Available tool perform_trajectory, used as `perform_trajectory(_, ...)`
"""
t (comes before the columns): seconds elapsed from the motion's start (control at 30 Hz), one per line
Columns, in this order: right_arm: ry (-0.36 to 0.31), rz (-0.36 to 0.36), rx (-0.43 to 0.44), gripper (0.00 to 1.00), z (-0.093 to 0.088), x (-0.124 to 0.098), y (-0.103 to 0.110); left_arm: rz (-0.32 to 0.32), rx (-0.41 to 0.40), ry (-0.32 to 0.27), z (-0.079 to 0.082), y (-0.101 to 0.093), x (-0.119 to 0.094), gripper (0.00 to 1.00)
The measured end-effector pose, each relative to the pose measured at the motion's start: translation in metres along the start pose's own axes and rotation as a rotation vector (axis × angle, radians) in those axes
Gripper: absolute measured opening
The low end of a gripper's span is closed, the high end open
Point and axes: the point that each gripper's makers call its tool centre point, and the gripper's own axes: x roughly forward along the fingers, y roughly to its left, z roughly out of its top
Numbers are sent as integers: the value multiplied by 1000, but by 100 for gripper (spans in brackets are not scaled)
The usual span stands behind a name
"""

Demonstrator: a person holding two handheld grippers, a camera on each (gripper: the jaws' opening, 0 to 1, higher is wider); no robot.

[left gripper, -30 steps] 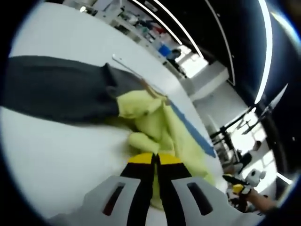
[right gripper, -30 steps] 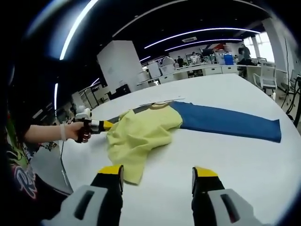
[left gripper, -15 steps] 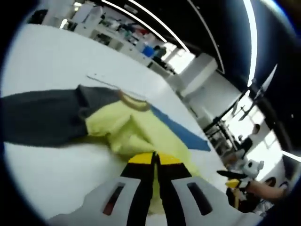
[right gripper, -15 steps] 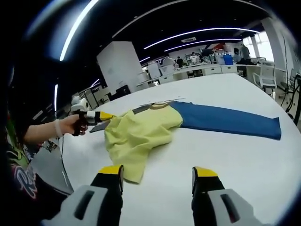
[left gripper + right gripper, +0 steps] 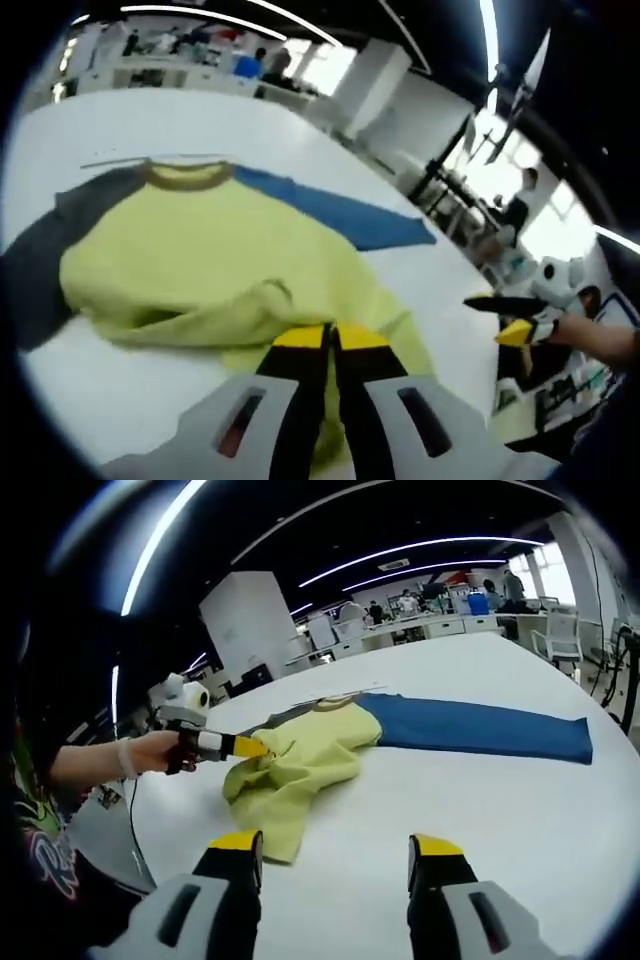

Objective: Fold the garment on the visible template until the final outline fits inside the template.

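Observation:
A shirt lies on the white table (image 5: 500,810), with a yellow body (image 5: 200,250), a brown collar (image 5: 185,176), a grey sleeve (image 5: 35,270) and a blue sleeve (image 5: 330,212). My left gripper (image 5: 330,338) is shut on a fold of the yellow hem, lifted over the body. In the right gripper view, the left gripper (image 5: 255,747) pinches the yellow cloth (image 5: 300,770) at its near-left edge, and the blue sleeve (image 5: 480,730) stretches right. My right gripper (image 5: 335,848) hangs open over bare table in front of the shirt, holding nothing. It also appears as the right gripper (image 5: 497,318), off to the right.
A thin pale strip (image 5: 115,160) lies on the table just beyond the collar. A person's hand and forearm (image 5: 110,760) hold the left gripper. Desks (image 5: 440,625), chairs and people fill the room behind. The table's edge (image 5: 110,820) runs close at the left.
The left gripper has carried the yellow hem across over the shirt's body, towards the middle of the table. The yellow cloth now bunches smaller. The right gripper has stayed still and open.

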Motion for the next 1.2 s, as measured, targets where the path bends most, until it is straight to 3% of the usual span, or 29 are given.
perform_trajectory(0.23,-1,-6,7,57,-1,0,-5,4,1,18,-5,3,2,0)
perform_trajectory(0.5,0,9,2,57,1,6,-3,-5,28,-8,0,-2,-6,4)
perform_trajectory(0.9,-1,23,-3,57,2,9,3,-35,152,-72,9,-17,-23,45)
perform_trajectory(1.2,-1,24,-9,57,2,8,4,-54,184,-77,2,-19,-40,56)
